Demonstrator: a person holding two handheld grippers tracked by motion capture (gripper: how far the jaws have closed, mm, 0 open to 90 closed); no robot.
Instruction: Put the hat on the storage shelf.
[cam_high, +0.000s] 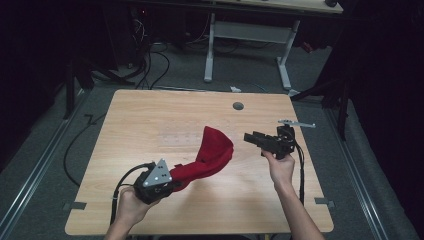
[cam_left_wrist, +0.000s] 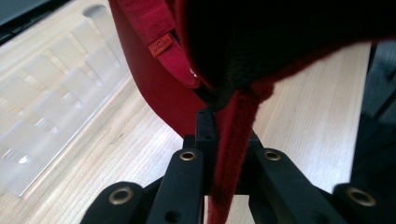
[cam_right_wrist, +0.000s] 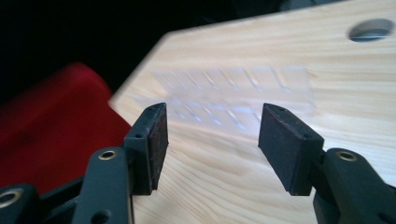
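The left gripper (cam_high: 172, 182), near the table's (cam_high: 150, 115) front edge, was clamped on the red cloth (cam_high: 212, 152) lifted over mid-table, while the right gripper (cam_high: 248, 137) stood apart, empty.

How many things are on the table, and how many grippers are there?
Red cloth: 1
Clear rack: 1
Grippers: 2, left gripper and right gripper
Total: 4
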